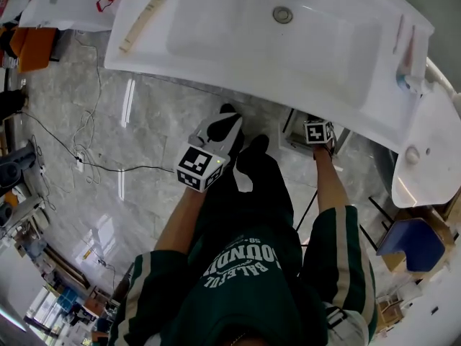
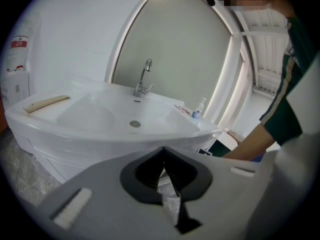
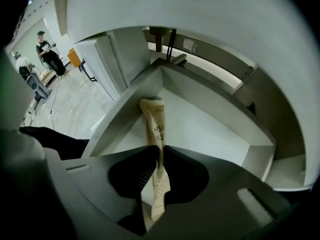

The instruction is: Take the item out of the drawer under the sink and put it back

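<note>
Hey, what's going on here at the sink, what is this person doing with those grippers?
A person stands at a white sink with a gripper in each hand. The right gripper is clamped on a beige tube, holding it pointed down into the open drawer under the sink. Whether the tube's far end touches the drawer is unclear. The left gripper is shut on nothing, facing the sink's front.

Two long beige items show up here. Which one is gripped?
The beige packet pinched in the right gripper, over the open drawer. The other beige item lies untouched on the sink rim.
</note>
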